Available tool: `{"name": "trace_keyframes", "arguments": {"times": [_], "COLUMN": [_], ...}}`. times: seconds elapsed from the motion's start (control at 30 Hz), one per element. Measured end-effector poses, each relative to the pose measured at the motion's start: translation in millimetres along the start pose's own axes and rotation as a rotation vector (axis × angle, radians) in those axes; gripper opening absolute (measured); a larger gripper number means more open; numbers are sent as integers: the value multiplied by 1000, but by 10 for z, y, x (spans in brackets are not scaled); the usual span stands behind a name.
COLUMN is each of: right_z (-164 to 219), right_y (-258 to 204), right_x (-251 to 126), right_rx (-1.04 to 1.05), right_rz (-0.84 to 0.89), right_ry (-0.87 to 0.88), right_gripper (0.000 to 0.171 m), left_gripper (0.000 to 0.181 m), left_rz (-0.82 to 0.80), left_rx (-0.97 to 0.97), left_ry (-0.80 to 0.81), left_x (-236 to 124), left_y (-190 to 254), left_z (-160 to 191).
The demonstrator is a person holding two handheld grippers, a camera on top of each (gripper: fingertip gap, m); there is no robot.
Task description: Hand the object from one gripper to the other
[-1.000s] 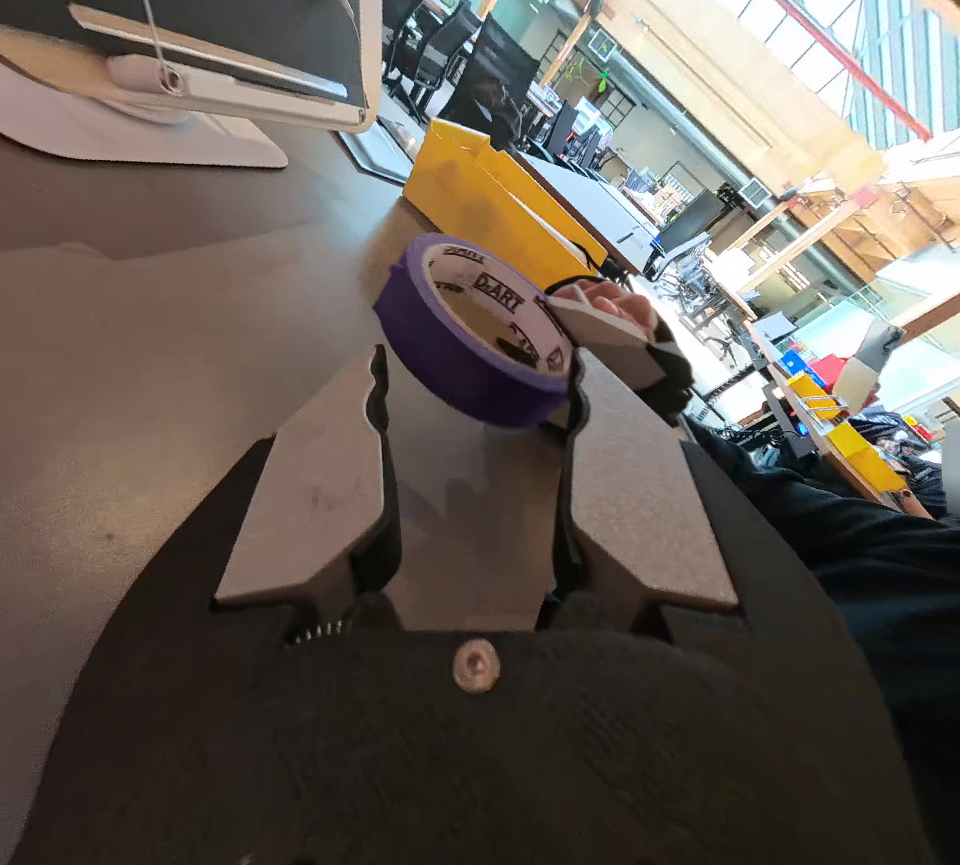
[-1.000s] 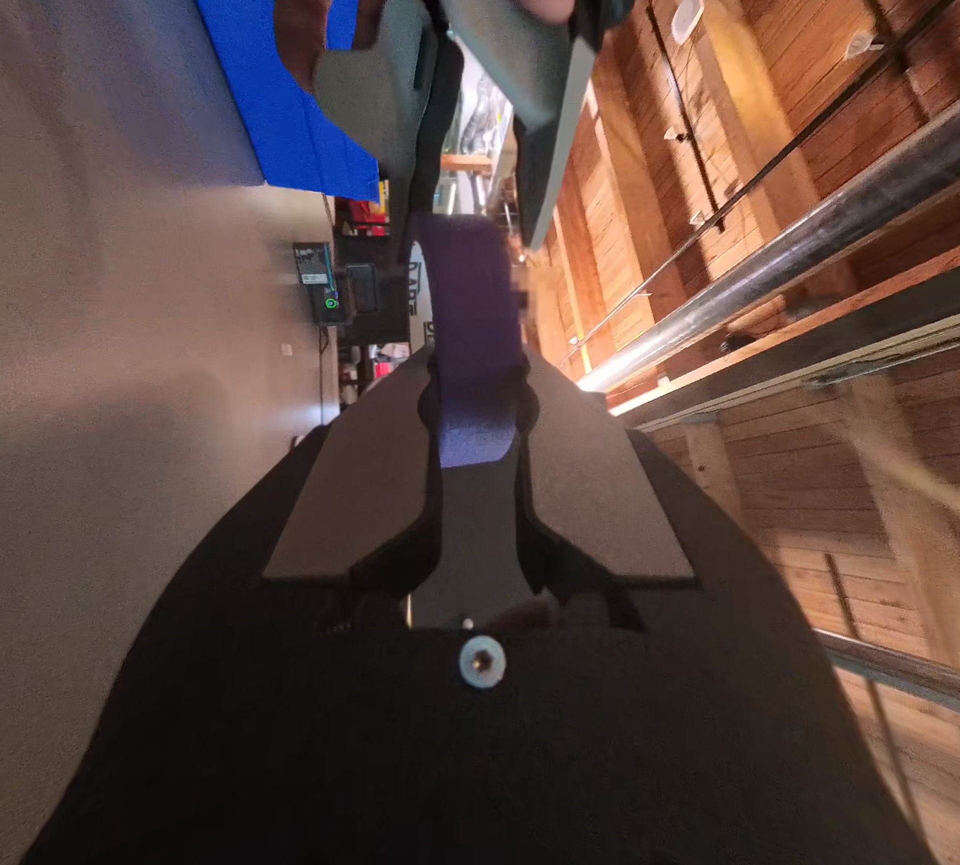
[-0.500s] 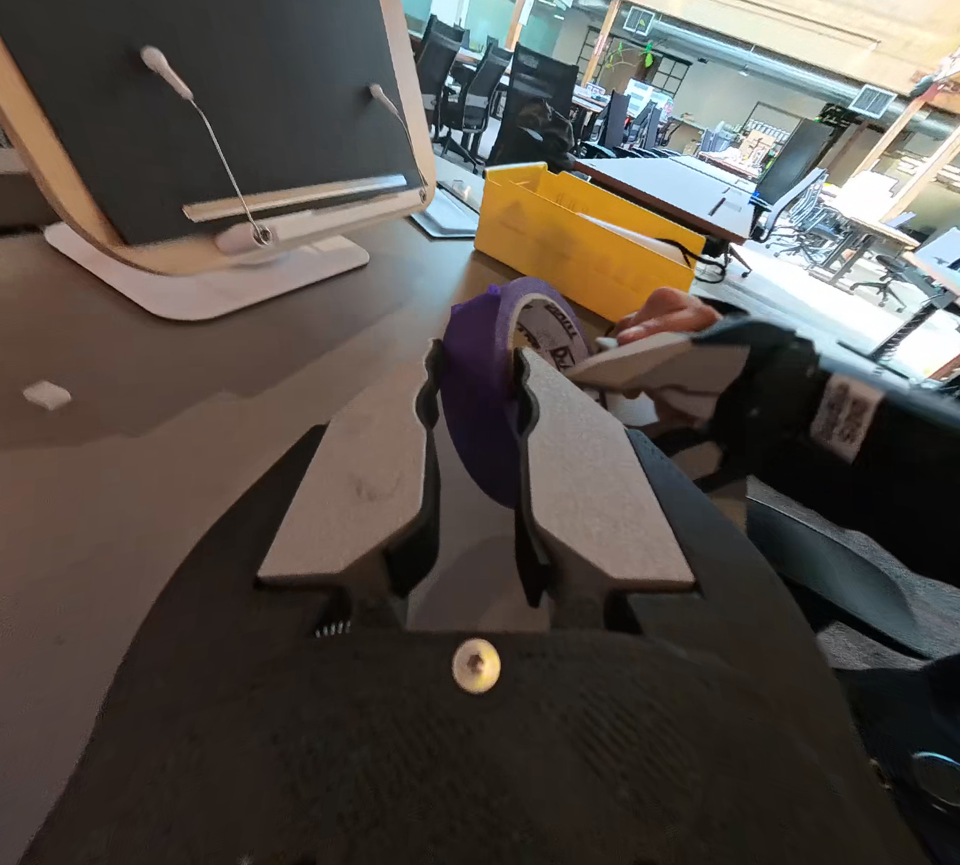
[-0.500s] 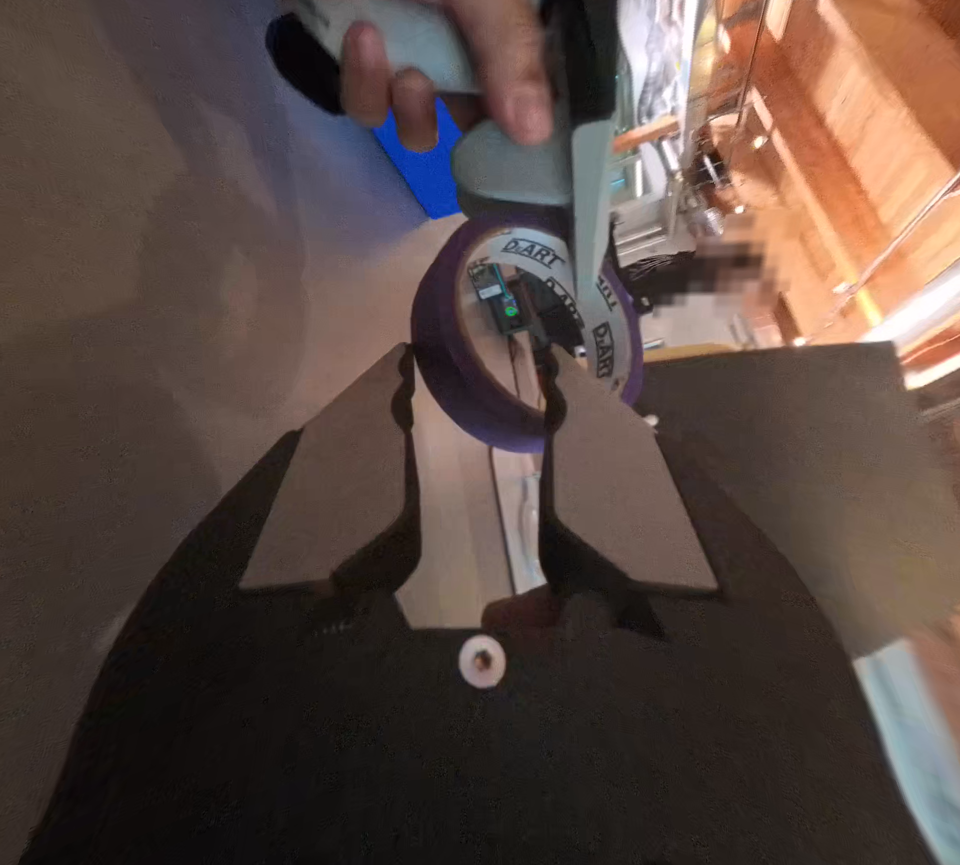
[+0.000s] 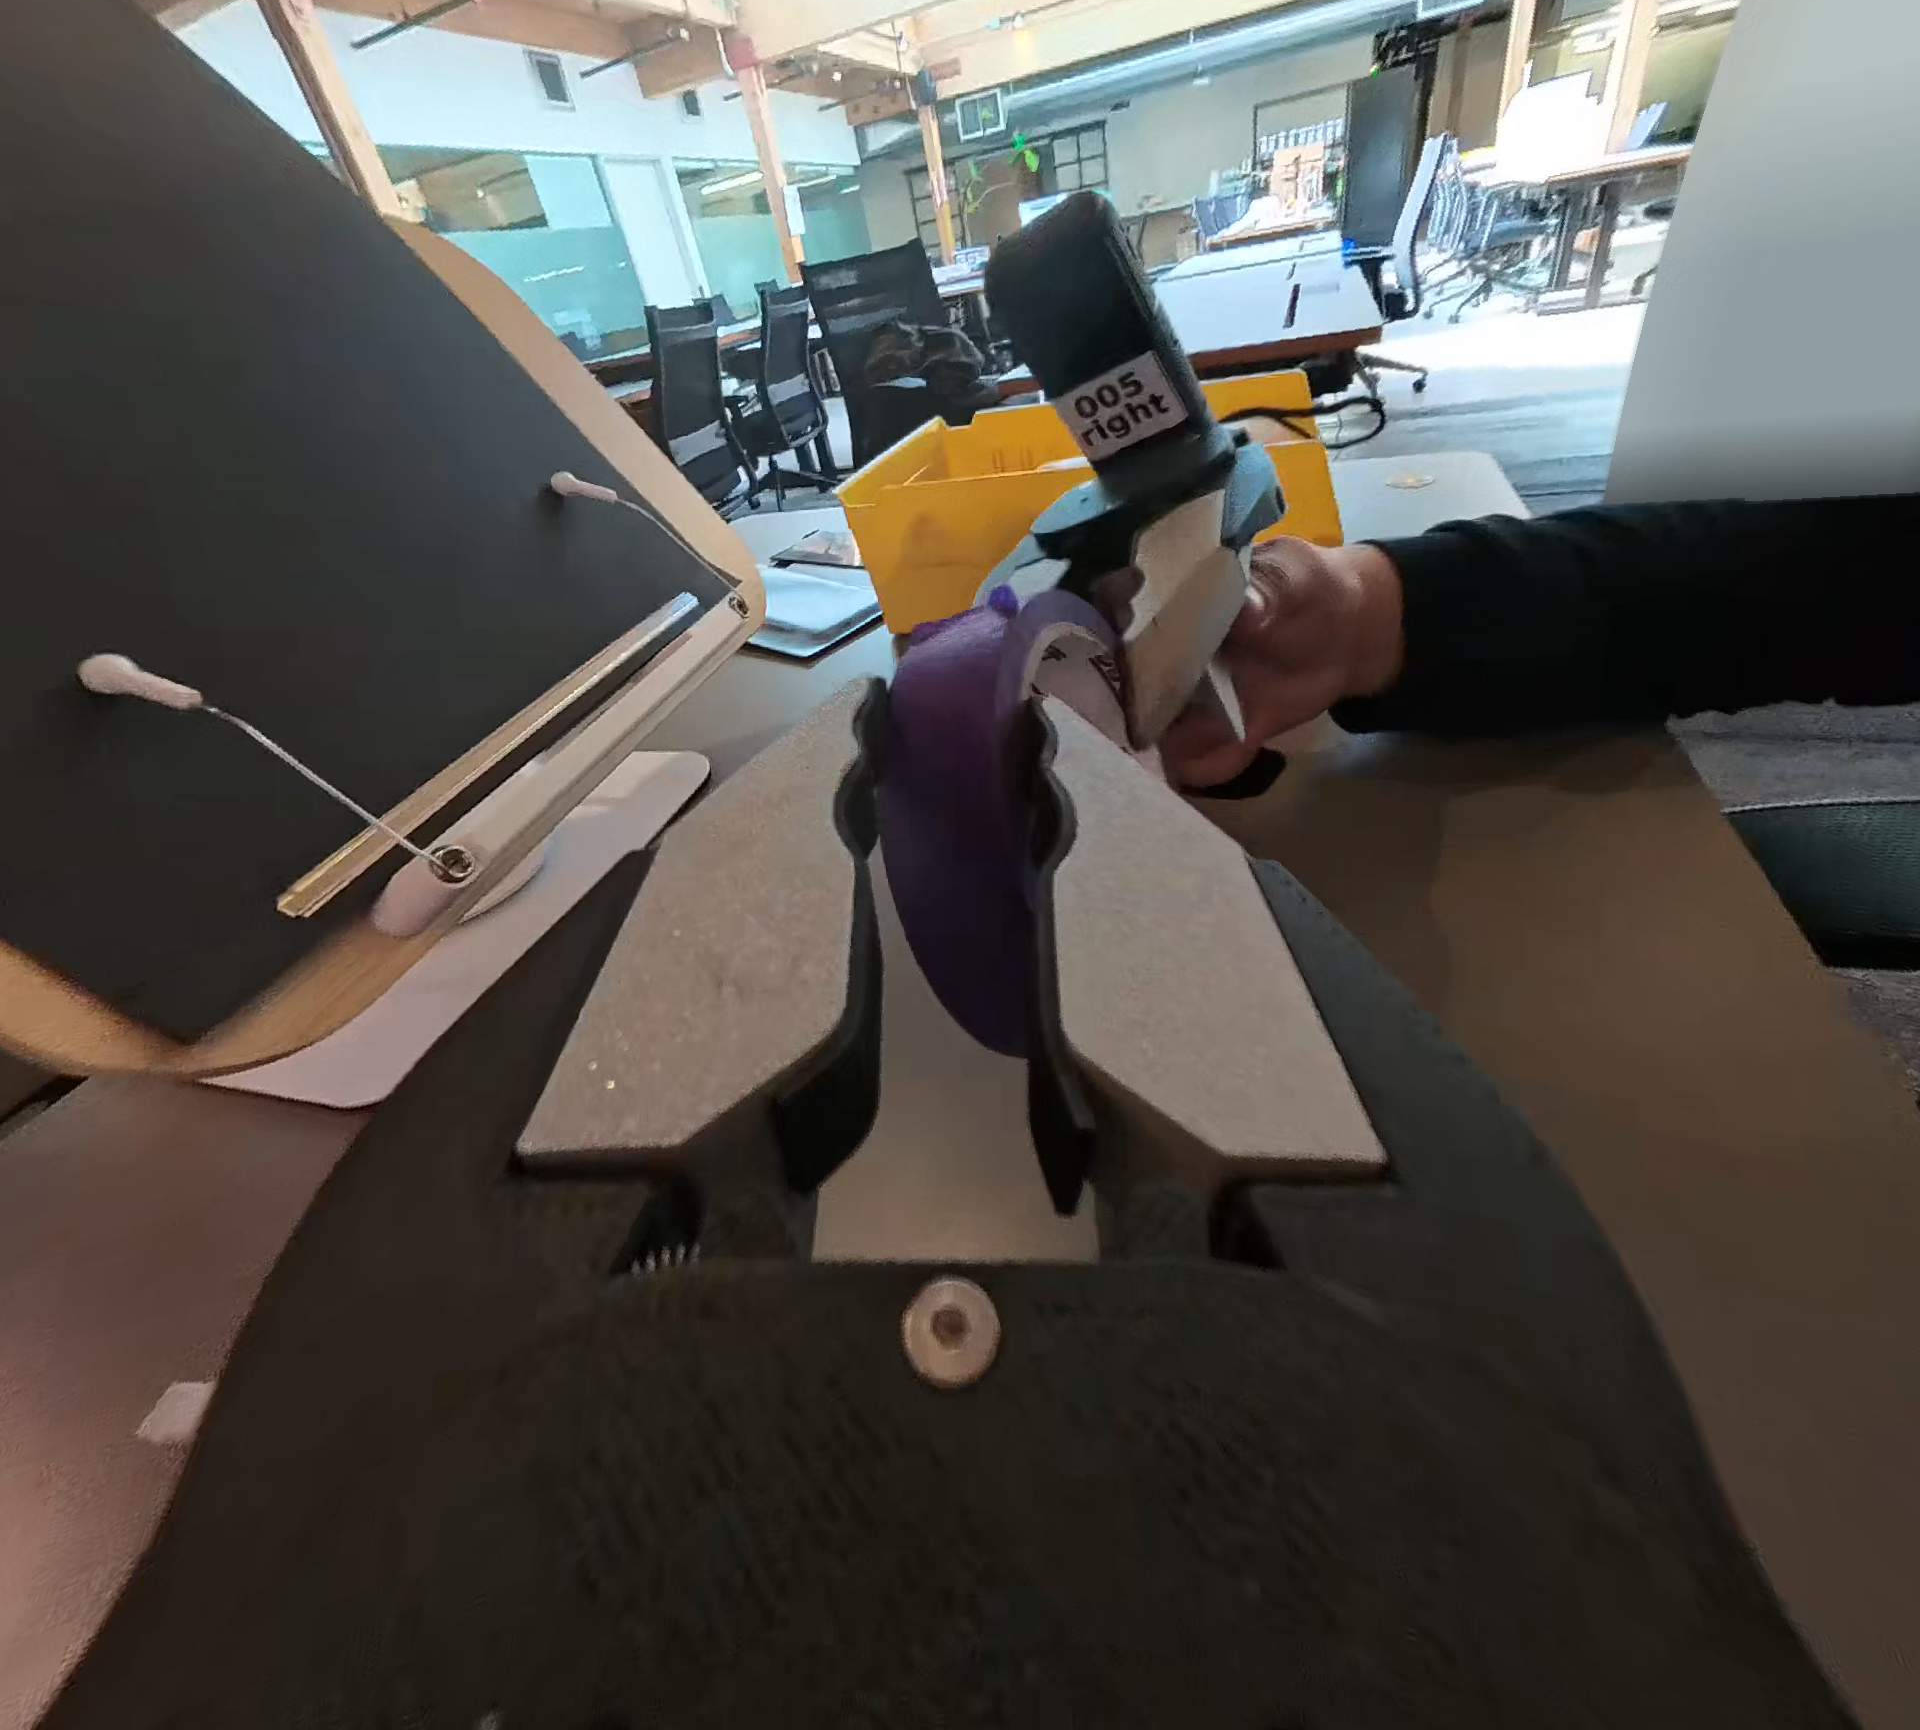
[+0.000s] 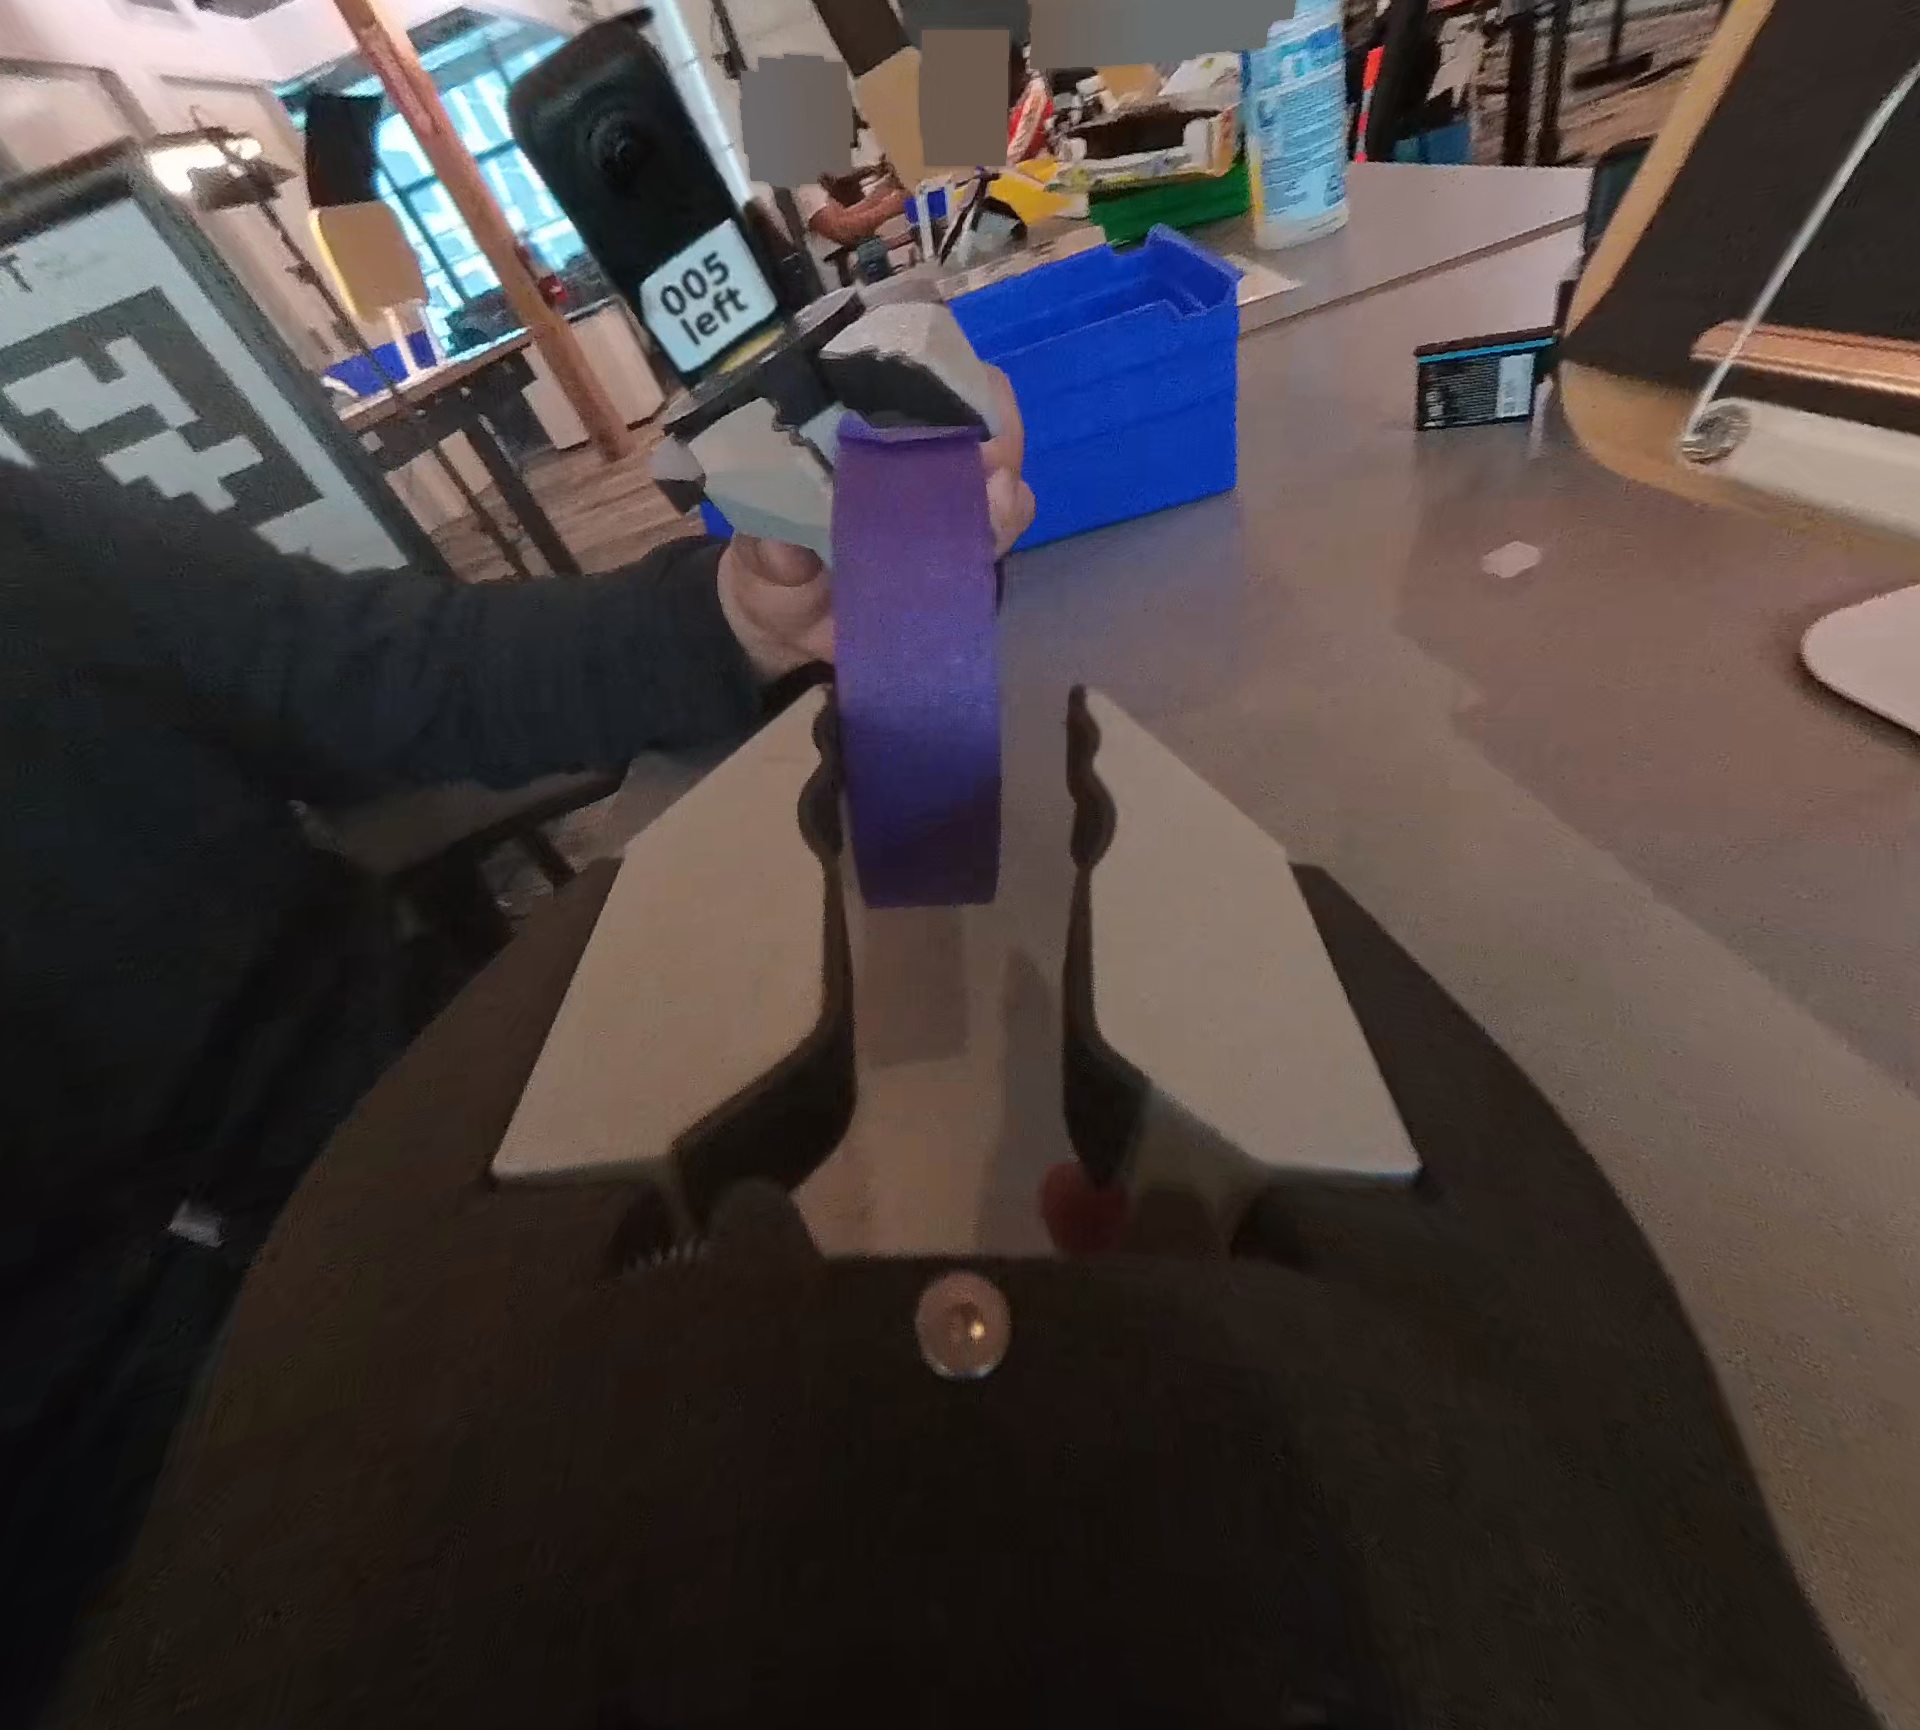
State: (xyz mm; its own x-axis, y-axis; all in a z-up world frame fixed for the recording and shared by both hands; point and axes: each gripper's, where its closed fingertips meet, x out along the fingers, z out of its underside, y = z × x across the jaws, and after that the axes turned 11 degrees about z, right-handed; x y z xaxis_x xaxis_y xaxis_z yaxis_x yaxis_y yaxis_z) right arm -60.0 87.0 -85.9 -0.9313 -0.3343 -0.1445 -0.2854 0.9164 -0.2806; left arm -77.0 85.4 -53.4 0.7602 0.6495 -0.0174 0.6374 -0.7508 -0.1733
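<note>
A purple tape roll (image 5: 951, 859) stands on edge between my left gripper's (image 5: 956, 724) fingers, which are shut on its sides above the grey table. My right gripper (image 5: 1132, 641), held by a hand in a black sleeve, sits at the roll's far side in the left wrist view. In the right wrist view the roll (image 6: 914, 672) stands between my right gripper's (image 6: 951, 704) fingers, which are open: the left finger is close to the tape and a gap shows on the right. The left gripper (image 6: 831, 433) clamps the roll's far edge there.
A tilted black board on a white stand (image 5: 312, 537) is close on the left. A yellow bin (image 5: 935, 517) stands behind the tape. In the right wrist view there are a blue bin (image 6: 1122, 392), a small black box (image 6: 1475, 381) and a white bottle (image 6: 1294, 132). My right fingertips sit around 4 centimeters from my left ones.
A second ago the right gripper was shut on the tape and the left was open. The left has closed on the roll, the right has opened, and both have swung upright.
</note>
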Motion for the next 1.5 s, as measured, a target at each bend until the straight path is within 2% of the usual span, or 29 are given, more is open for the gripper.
{"name": "trace_keyframes", "arguments": {"times": [0.03,0.07,0.2,0.27,0.33,0.47,0.5,0.6,0.77,0.87,1.03,1.1,1.2,1.33,1.5], "right_z": [22,36,101,141,193,353,350,160,154,141,-1,-17,16,179,153], "right_y": [-27,-48,-27,54,112,391,437,359,415,431,379,409,460,551,450], "right_x": [24,45,67,75,83,-4,-18,-35,-26,-63,-152,-186,-282,-400,-518], "right_rx": [-13,-20,-59,-132,-218,-594,-624,-523,-515,-491,-471,-448,-479,-535,-512], "right_rz": [-20,-20,38,132,230,502,537,483,483,507,514,538,592,660,658], "right_ry": [-14,-22,-76,-89,-102,-170,-169,-46,-30,-19,52,66,61,-13,33], "right_gripper": [28,25,25,25,24,24,24,24,24,24,24,24,24,25,24], "left_gripper": [24,24,25,29,43,50,51,51,49,52,55,51,66,67,72], "left_rz": [-11,-20,-51,-85,-56,7,3,32,20,-15,-17,-53,-179,-243,-239], "left_rx": [3,0,-91,-113,-191,-337,-352,-392,-372,-435,-534,-496,-493,-417,-377], "left_ry": [-16,-22,-26,-69,-112,-53,-44,-18,-11,-42,-7,-51,-171,-137,-147], "left_x": [-7,-24,-17,6,41,38,24,46,33,-18,-78,-82,-129,-71,52], "left_y": [-8,-15,-10,-36,-9,3,-18,-14,-25,-53,-120,-175,-170,9,43], "left_z": [26,39,100,195,313,352,396,472,456,522,453,541,733,551,446]}}
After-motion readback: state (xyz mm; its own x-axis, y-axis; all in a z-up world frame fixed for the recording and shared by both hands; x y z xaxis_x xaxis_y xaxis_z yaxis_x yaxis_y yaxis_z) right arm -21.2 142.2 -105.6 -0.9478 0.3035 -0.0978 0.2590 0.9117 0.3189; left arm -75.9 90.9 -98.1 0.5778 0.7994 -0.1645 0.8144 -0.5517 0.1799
